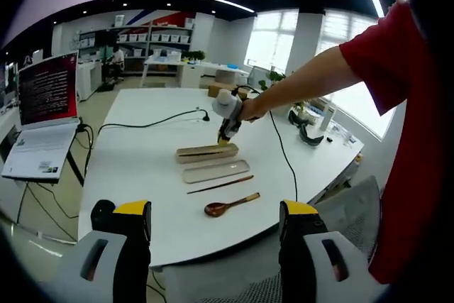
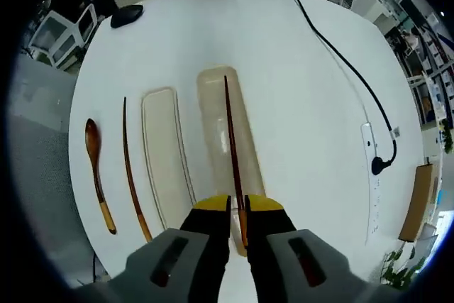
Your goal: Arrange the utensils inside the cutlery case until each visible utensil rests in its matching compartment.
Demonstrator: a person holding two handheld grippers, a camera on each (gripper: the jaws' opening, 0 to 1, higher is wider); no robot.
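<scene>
Pinching a chopstick [image 2: 233,148], the right gripper [image 2: 238,212] seems nearly closed.

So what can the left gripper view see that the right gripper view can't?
Left gripper view alone: a laptop, the person's red sleeve, and the right gripper seen from outside over the case.

Right gripper view alone: the chopstick pinched in its fingers, lying along the case.

Both: the white table, lid, second chopstick and wooden spoon.
</scene>
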